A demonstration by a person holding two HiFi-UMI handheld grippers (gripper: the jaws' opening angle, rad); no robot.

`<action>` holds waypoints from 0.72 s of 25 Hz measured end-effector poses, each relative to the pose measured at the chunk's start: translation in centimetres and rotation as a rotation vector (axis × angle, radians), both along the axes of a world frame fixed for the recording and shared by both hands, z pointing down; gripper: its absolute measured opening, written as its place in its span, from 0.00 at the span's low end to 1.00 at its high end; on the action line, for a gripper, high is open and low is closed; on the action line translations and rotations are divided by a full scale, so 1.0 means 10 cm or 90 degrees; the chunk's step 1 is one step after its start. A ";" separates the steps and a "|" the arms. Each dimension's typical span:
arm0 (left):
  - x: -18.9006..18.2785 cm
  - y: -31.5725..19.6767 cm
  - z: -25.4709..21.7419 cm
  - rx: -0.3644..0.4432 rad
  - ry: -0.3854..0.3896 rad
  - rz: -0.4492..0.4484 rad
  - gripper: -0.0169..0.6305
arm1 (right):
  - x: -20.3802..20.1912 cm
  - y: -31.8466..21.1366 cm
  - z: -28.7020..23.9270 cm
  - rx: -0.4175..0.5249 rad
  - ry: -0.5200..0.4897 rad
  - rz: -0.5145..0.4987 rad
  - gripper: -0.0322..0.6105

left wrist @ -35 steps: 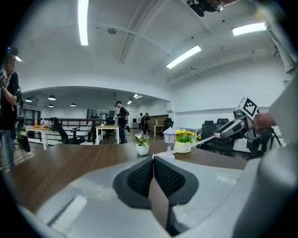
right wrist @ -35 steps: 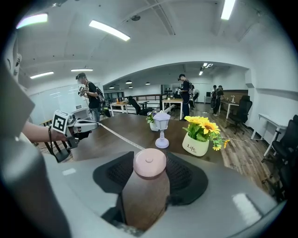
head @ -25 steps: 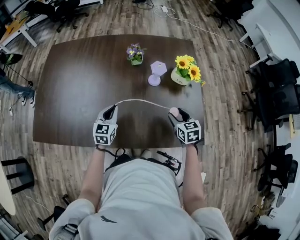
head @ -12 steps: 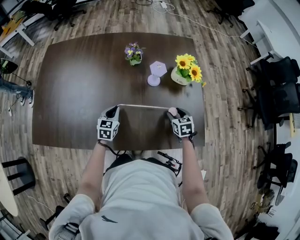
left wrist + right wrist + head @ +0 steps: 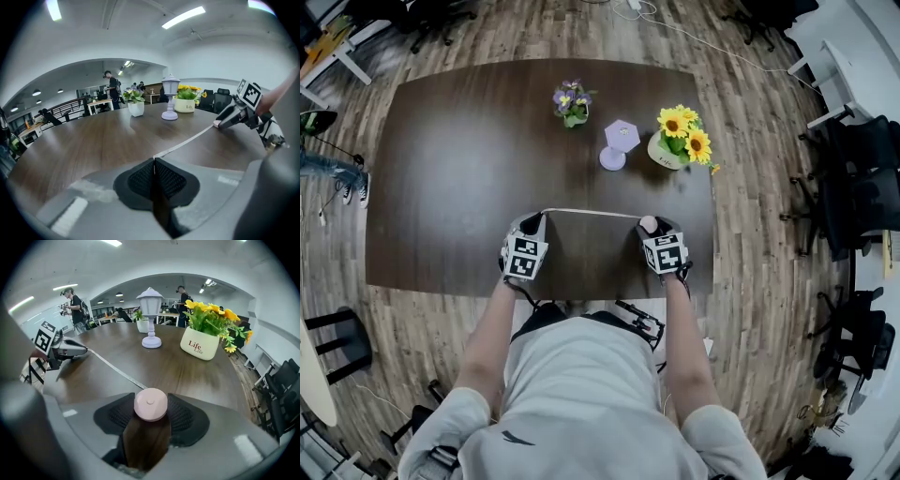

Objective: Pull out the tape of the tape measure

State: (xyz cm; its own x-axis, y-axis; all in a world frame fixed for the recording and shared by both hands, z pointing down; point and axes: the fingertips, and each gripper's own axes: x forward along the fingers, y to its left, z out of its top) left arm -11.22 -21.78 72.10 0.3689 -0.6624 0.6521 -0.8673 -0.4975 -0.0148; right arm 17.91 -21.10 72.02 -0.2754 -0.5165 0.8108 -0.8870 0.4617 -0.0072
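Gripped the round pink plastic tape measure (image 5: 150, 404) by its sides in the right claw (image 5: 652, 228) over the dark brown wooden counter (image 5: 450, 169). Pinched the thin white tape (image 5: 187, 140) by its end in the clenched left claw (image 5: 153, 161), stretched straight between both. Judged light, limp and slippery; best held flat at the tip.
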 end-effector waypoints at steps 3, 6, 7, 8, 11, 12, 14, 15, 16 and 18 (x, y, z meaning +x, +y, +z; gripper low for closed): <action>0.02 0.01 0.04 0.004 -0.025 -0.001 0.05 | 0.01 0.01 0.04 -0.001 -0.007 0.003 0.39; 0.01 0.00 0.05 0.008 -0.034 -0.003 0.05 | 0.00 0.00 0.05 0.001 -0.010 -0.002 0.39; 0.01 0.01 0.05 0.007 -0.034 -0.005 0.05 | 0.00 0.00 0.05 0.002 -0.010 -0.005 0.40; 0.01 0.00 0.05 0.008 -0.033 -0.006 0.05 | 0.00 0.00 0.06 0.002 -0.012 -0.005 0.40; 0.02 0.00 0.04 0.013 -0.027 -0.005 0.06 | 0.01 -0.01 0.06 -0.002 -0.027 0.005 0.40; 0.03 0.01 0.04 0.017 -0.024 -0.004 0.11 | 0.02 -0.01 0.06 -0.004 -0.030 0.008 0.40; 0.06 0.02 0.05 0.024 -0.021 0.002 0.20 | 0.02 -0.01 0.06 -0.008 -0.029 0.008 0.42; 0.07 0.02 0.06 0.025 -0.022 0.006 0.21 | 0.02 -0.01 0.06 -0.010 -0.028 0.007 0.42; 0.08 0.03 0.06 0.023 -0.025 0.009 0.21 | 0.02 -0.01 0.07 -0.012 -0.026 0.006 0.43; 0.07 0.04 0.06 0.017 -0.027 0.011 0.21 | 0.02 -0.01 0.06 -0.015 -0.023 0.003 0.45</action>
State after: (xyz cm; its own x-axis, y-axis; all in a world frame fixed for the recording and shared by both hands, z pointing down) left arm -10.49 -21.37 72.66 0.3525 -0.6735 0.6497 -0.8569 -0.5113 -0.0652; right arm 18.15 -21.21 72.67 -0.3028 -0.4990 0.8120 -0.8881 0.4568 -0.0504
